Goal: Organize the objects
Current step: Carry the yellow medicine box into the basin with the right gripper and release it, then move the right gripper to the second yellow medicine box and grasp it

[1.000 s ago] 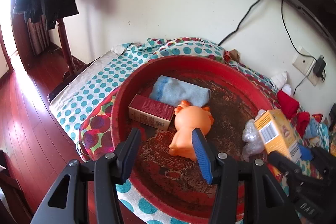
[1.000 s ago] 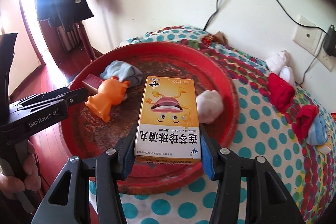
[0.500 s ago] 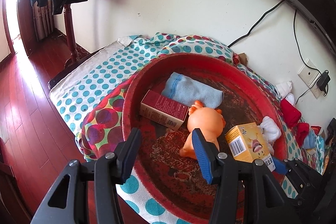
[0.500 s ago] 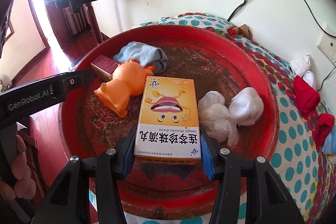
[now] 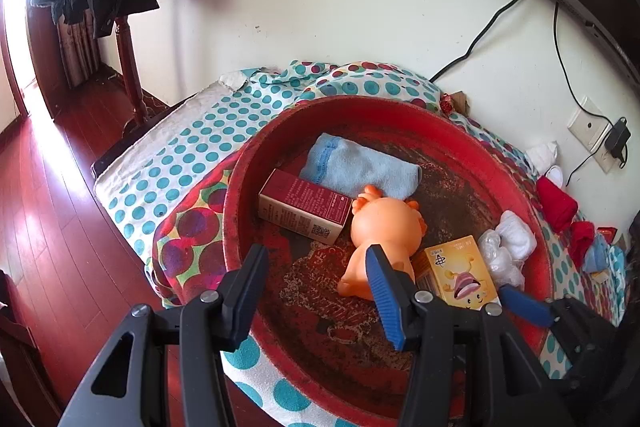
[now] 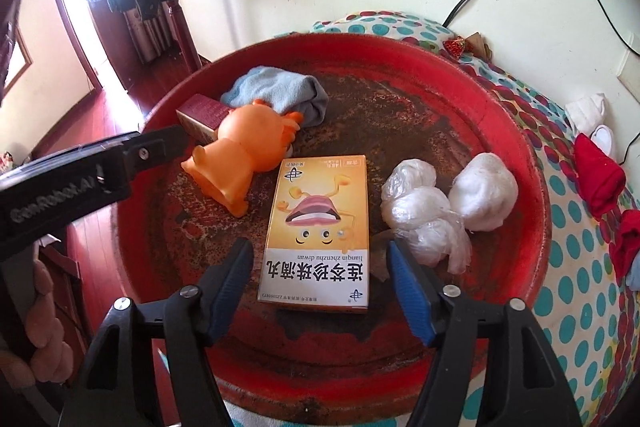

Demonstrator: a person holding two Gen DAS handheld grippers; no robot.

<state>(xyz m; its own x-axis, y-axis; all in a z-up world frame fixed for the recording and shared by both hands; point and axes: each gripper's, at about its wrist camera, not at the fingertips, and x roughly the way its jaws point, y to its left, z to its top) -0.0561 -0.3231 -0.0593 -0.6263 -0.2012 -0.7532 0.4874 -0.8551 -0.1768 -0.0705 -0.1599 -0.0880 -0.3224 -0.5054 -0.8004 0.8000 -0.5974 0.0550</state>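
A round red basin (image 6: 516, 131) (image 5: 240, 183) sits on a dotted cloth. In it lie a yellow medicine box (image 6: 318, 227) (image 5: 460, 271), an orange toy figure (image 6: 244, 155) (image 5: 384, 227), a dark red box (image 5: 304, 205) (image 6: 202, 115), a light blue towel (image 5: 360, 167) (image 6: 276, 91) and white wrapped bundles (image 6: 424, 215) (image 5: 508, 243). My right gripper (image 6: 320, 283) is open, its fingers on either side of the yellow box, which lies flat on the basin floor. My left gripper (image 5: 316, 287) is open and empty above the basin's near-left part.
Red, white and blue socks (image 6: 598, 175) (image 5: 556, 203) lie on the dotted cloth (image 5: 180, 155) to the right of the basin. A wall with cables and a socket (image 5: 592, 131) is behind. Red wooden floor (image 5: 48, 227) and a coat stand (image 5: 128, 67) are to the left.
My right gripper carried the yellow box into the basin, lowered it to the floor and opened off it. My left gripper stayed open above the basin's left side.
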